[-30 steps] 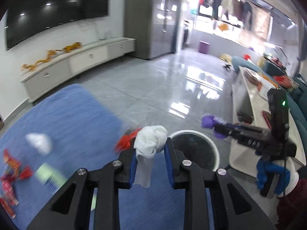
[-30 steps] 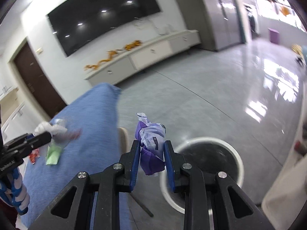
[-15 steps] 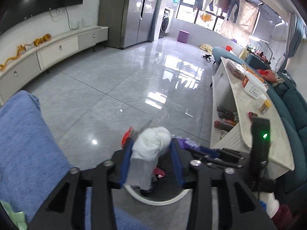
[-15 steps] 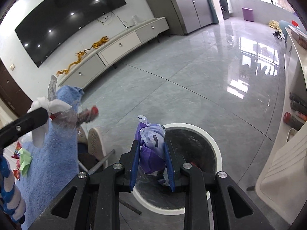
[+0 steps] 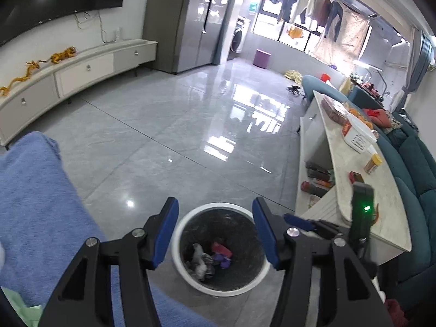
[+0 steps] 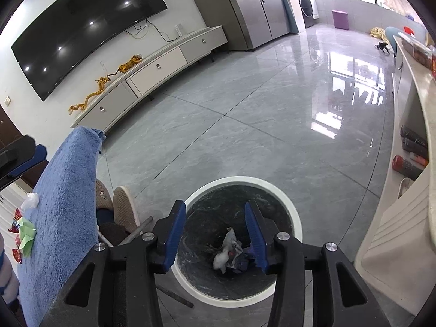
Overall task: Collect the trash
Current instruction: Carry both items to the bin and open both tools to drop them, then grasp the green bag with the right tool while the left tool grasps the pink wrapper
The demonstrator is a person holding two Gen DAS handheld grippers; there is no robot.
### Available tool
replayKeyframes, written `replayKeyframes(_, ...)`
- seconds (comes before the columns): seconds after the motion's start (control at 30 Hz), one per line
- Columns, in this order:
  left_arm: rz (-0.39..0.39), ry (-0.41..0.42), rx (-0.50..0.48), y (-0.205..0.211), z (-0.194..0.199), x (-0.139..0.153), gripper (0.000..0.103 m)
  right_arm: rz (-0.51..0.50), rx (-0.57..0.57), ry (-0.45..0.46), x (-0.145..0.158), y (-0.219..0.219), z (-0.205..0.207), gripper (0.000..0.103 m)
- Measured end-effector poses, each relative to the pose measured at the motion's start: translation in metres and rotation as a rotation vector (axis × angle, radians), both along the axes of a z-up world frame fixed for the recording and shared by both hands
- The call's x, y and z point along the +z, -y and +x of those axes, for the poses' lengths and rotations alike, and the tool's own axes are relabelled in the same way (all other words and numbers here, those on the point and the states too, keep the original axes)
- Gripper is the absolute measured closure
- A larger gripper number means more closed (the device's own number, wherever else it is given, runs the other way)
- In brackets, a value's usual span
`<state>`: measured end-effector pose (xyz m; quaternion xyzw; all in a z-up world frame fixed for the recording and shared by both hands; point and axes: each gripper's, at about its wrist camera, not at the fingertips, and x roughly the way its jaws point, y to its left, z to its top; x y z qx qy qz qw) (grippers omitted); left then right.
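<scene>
A round bin with a white rim [image 5: 190, 280] [image 6: 295, 218] stands on the floor below both grippers. In it lie a white tissue wad [image 5: 200, 259] [image 6: 224, 257], a purple wrapper [image 5: 222, 259] [image 6: 244, 261] and a red scrap [image 5: 222, 248]. My left gripper [image 5: 215, 233] is open and empty above the bin. My right gripper [image 6: 215, 231] is open and empty above the bin; it also shows in the left wrist view [image 5: 305, 222]. More trash lies on the blue cloth [image 6: 65, 204]: a green paper [image 6: 26, 234], red wrappers [image 6: 17, 253] and a white wad [image 6: 30, 200].
A pale low table [image 5: 365, 190] with boxes stands right of the bin, with a teal sofa [image 5: 417, 174] behind it. A person's slippered feet [image 6: 120, 204] are left of the bin. A TV cabinet [image 6: 152, 73] lines the far wall across grey tiles.
Both grippers moved over the bin and opened. The white tissue fell from the left one and the purple wrapper from the right one; both now lie in the bin.
</scene>
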<state>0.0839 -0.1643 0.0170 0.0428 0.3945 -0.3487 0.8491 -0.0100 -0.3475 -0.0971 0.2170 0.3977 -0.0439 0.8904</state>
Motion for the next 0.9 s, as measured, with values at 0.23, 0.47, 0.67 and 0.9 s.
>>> replayKeyframes(0.23, 0.052, 0.053, 0.114, -0.040, -0.001, -0.002, 0.042, -0.017, -0.015, 0.026, 0.005, 0.005, -0.007, 0.057)
replayKeyframes(0.47, 0.130, 0.139, 0.289, -0.107, -0.012, -0.004, 0.042, -0.032, -0.008, 0.022, 0.006, 0.006, -0.005, 0.057)
replayKeyframes(0.67, 0.195, 0.203, 0.493, -0.176, -0.032, 0.002, 0.041, -0.028, -0.008, 0.028, 0.006, 0.006, 0.002, 0.057)
replayKeyframes(0.9, 0.220, 0.180, 0.760, -0.270, -0.062, -0.008, 0.041, -0.027, 0.041, 0.039, 0.011, -0.010, 0.013, 0.057)
